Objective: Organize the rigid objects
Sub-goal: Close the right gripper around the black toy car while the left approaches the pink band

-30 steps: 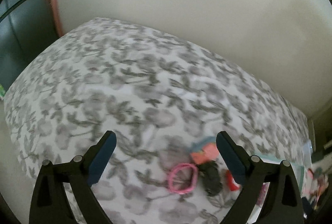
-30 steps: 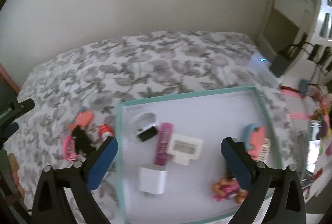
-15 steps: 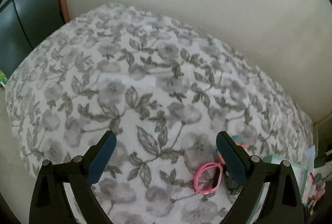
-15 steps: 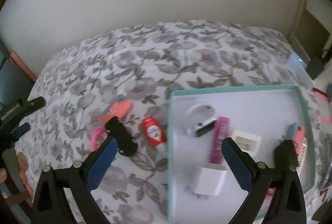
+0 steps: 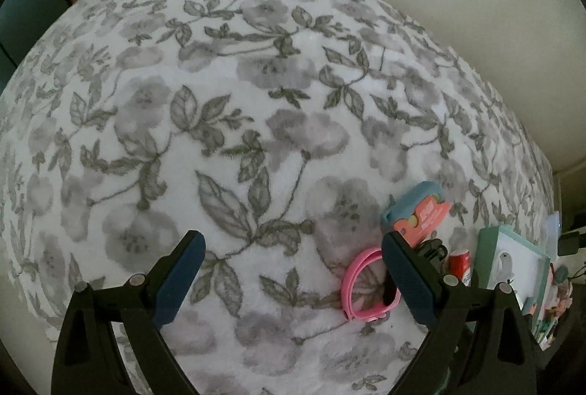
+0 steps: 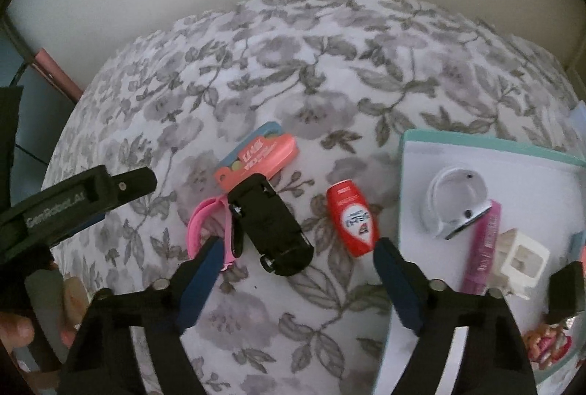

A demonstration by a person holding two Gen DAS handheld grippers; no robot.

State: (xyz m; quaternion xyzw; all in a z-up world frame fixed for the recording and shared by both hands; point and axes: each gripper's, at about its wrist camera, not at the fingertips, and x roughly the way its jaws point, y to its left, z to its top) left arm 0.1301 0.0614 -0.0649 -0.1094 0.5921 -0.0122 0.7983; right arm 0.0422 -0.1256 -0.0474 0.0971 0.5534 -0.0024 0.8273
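**Right gripper brought over the four loose items beside the tray**

Since the earlier frames the right gripper (image 6: 296, 259) has been swung leftward, away from the tray (image 6: 414, 153), and is now held above the loose items on the flowered bedspread (image 6: 329, 73). The left gripper (image 5: 293, 270) has also been shifted, so that the same cluster is seen at its right fingertip. On both tools the fingers are spread wide apart and nothing is held between them.

The task is judged to be partly done. Inside the tray several things have already been placed: one white watch (image 6: 456, 204), one purple tube (image 6: 483, 245) and one white square adapter (image 6: 523, 257). A black item and some pink and orange pieces are cut off at the tray's right edge and cannot be identified.

Four things are left outside on the bedspread: one black toy car (image 6: 273, 230), lying between the right gripper's fingertips; one red bottle (image 6: 353, 219), just beside the tray's left wall; one pink band (image 6: 207, 224), touching the car; and one orange and blue card (image 6: 256, 153), partly under the car's far end. The car is judged the likeliest next pick, though the band lies close enough to be caught with it.
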